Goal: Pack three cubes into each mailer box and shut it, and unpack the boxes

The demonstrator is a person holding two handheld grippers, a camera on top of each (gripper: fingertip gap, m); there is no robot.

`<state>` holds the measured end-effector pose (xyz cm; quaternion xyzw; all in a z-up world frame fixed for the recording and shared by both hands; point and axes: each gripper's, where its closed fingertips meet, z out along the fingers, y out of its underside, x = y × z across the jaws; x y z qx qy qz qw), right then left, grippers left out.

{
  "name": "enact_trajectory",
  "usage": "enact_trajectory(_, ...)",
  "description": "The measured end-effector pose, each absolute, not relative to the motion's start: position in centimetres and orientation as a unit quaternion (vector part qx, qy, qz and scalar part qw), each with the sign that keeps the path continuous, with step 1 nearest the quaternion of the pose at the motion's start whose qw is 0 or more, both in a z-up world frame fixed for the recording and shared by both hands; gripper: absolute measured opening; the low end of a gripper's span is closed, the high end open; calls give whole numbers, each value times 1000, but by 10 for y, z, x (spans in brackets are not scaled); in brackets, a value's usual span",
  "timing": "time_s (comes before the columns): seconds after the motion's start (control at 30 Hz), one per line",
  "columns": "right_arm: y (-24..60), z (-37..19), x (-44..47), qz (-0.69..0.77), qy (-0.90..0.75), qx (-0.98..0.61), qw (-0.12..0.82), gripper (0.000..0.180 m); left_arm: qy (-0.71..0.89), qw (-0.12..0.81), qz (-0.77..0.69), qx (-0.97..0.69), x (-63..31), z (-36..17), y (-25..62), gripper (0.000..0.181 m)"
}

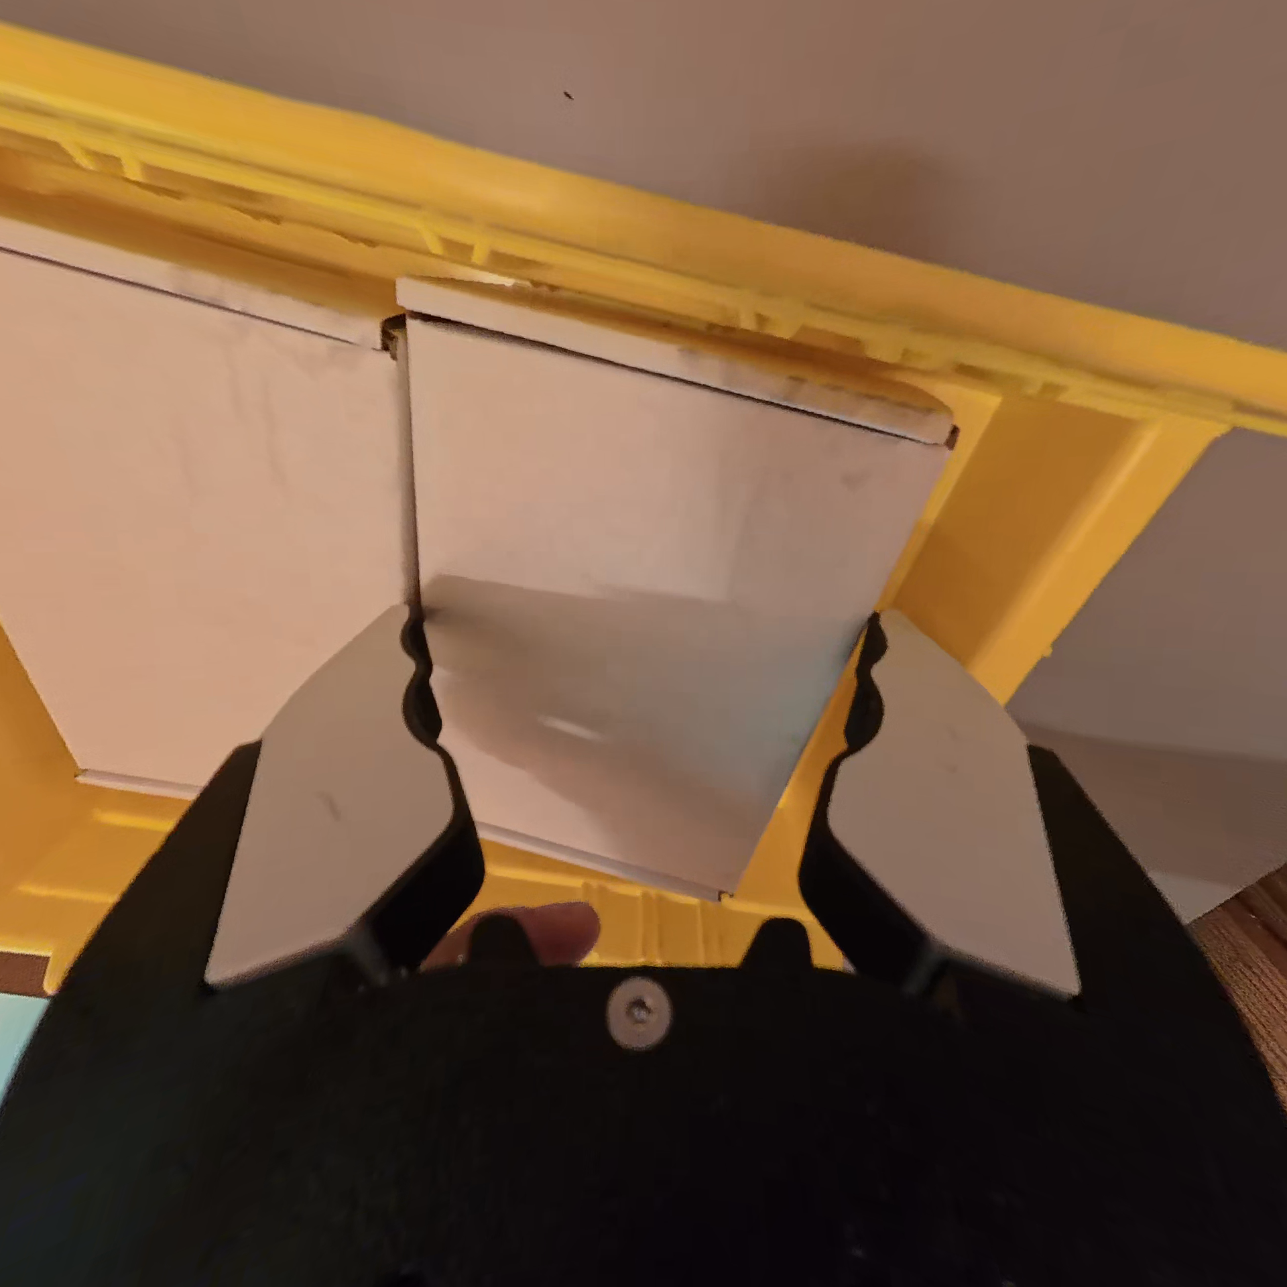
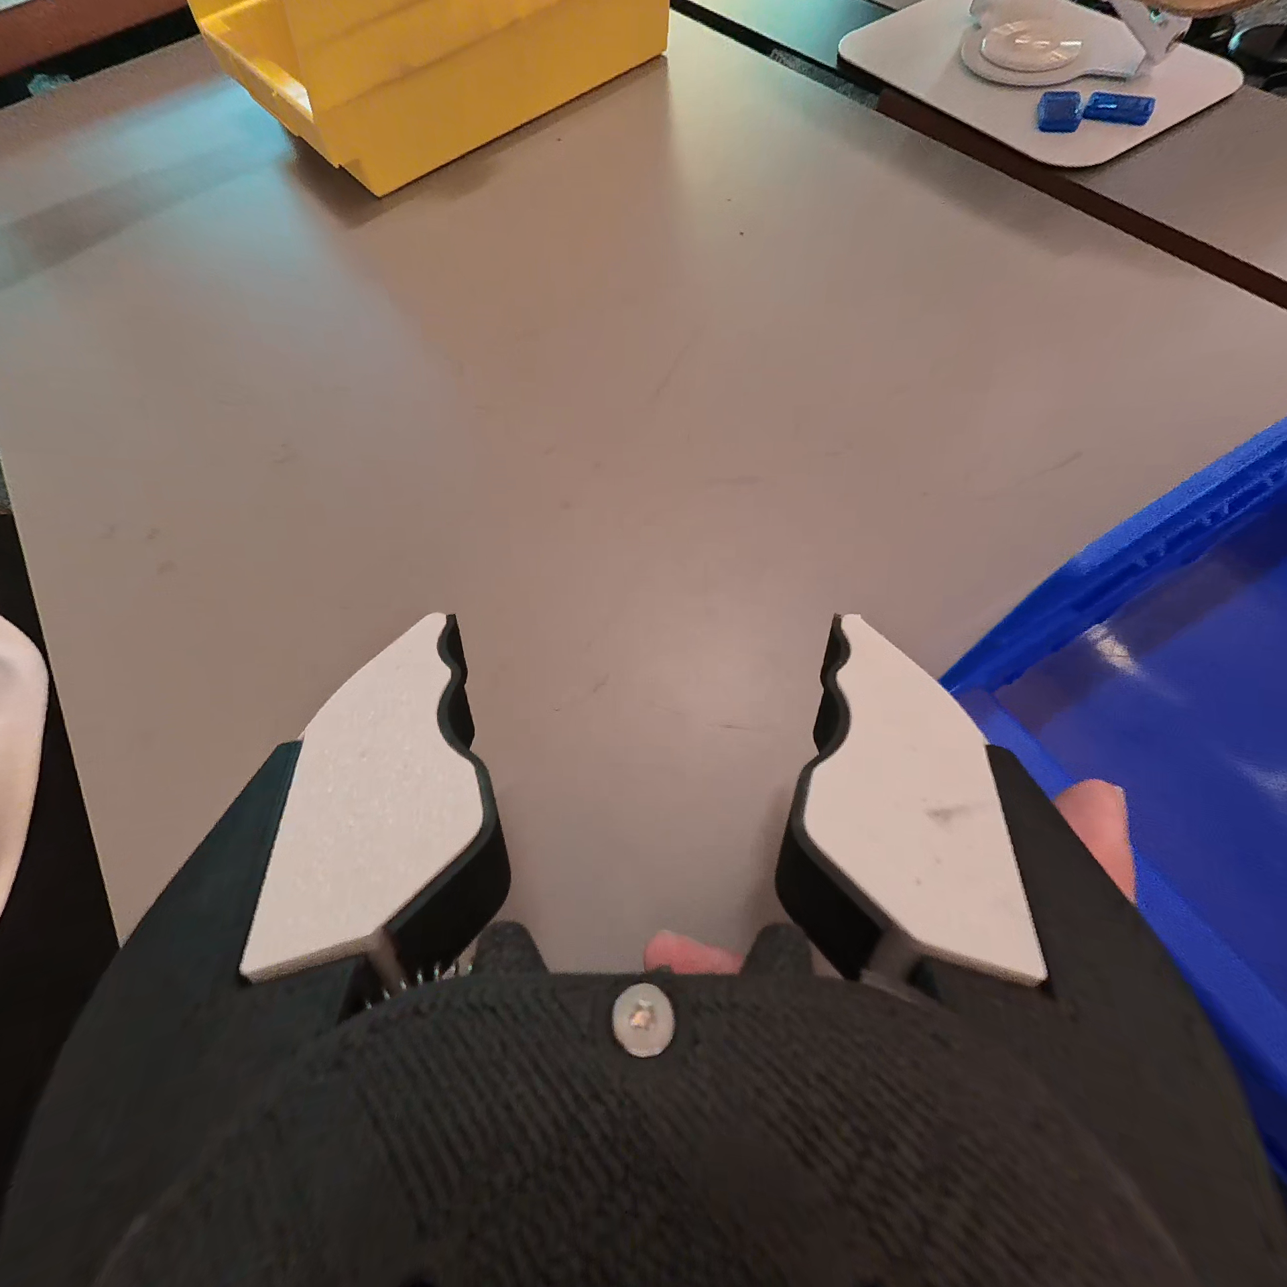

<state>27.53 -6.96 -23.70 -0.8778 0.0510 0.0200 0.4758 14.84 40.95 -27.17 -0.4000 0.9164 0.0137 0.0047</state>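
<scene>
Left gripper (image 1: 644, 616) clamps a closed box (image 1: 627, 571) in the yellow bin (image 1: 975, 501); right gripper (image 2: 644, 620), at six o'clock, gapes empty. Unpacking remains.

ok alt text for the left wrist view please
The left gripper straddles a closed white mailer box inside a yellow bin, fingers at its sides. A second white box sits beside it.

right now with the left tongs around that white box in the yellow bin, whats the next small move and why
Probably lift the white mailer box straight up out of the yellow bin. The left tongs appear to grip its two sides, a second white box sits tight beside it, and the right tongs hang open and empty over bare table, a free spot to set it.
</scene>
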Motion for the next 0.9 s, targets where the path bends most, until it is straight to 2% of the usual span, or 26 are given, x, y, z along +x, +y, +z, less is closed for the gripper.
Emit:
enact_trajectory(0.23, -70, -242, 275, 19, 47, -883, 467, 98, 923, 17, 38, -383, 146, -276, 410, 116)
enact_trajectory(0.4, -71, -246, 276, 19, 46, -886, 462, 98, 920, -14, 33, -391, 139, -272, 407, 115)
enact_trajectory(0.6, -72, -248, 276, 19, 46, -887, 458, 98, 902, -52, 55, -425, 130, -289, 414, 134)
enact_trajectory(0.9, -72, -252, 277, 14, 44, -892, 451, 98, 904, -44, 48, -423, 131, -290, 415, 133)
